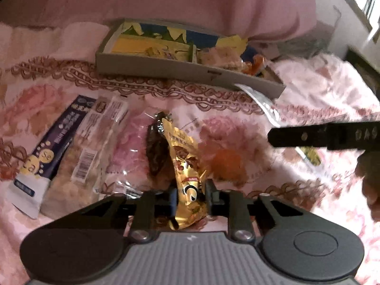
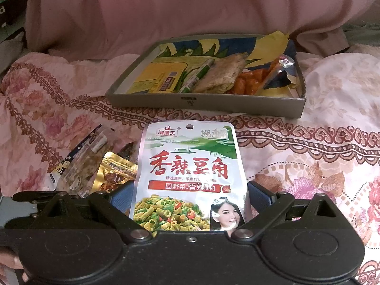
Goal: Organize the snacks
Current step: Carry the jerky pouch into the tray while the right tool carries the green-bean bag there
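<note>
Gold foil fills the gap in my left gripper (image 1: 190, 196): its jaws are clenched on the lower end of the gold snack packet (image 1: 184, 163), which stands up off the flowered bedspread (image 1: 273, 178) with a dark packet (image 1: 156, 156) just behind it. My right gripper (image 2: 191, 199) holds the white bean pouch (image 2: 190, 178) by its lower edges, jaws grasping it from both sides so that it stands upright between me and the grey cardboard tray (image 2: 213, 105), where several snacks already lie.

Both packs look light, crinkly and slick to me. The foil should buckle rather than resist, so I judge a hold across a sealed edge safer than one on the puffed middle, where the contents could crush. The pouch seems flat and floppy; held this low it may fold over.

A clear-wrapped snack (image 1: 78, 156) and a blue-labelled packet (image 1: 51, 149) lie on the bed to the left, their print too smeared to read. The right side of the left view is blurred, and the pouch hides the bedspread behind it.
</note>
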The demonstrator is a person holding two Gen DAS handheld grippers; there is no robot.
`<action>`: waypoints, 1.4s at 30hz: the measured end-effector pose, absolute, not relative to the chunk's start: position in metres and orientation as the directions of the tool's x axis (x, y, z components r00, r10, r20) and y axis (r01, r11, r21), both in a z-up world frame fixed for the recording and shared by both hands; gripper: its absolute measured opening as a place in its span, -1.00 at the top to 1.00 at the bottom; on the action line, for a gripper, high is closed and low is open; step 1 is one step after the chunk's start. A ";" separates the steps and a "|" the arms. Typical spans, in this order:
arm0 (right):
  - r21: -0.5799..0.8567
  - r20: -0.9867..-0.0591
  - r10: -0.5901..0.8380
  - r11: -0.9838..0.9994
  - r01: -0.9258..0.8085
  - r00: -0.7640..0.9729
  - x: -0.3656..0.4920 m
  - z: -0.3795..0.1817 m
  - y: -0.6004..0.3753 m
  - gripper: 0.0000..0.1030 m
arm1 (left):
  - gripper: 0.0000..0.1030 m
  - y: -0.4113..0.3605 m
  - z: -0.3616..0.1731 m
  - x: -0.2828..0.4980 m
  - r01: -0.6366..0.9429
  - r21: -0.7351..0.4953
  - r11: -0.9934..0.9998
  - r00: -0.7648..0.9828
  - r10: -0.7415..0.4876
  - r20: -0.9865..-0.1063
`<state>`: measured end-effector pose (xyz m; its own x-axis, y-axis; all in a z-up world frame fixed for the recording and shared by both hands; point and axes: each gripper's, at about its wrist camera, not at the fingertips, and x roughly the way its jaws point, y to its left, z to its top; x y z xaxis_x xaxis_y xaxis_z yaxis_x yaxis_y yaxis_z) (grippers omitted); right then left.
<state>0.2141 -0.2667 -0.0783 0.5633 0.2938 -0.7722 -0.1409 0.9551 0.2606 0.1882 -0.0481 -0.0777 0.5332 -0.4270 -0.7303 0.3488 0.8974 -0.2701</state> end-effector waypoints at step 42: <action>0.244 -0.506 0.116 0.970 0.013 0.855 0.337 -0.056 -0.314 -0.89 | 0.63 -0.110 -0.023 0.409 0.252 -0.326 0.911 0.703 -0.404 -0.585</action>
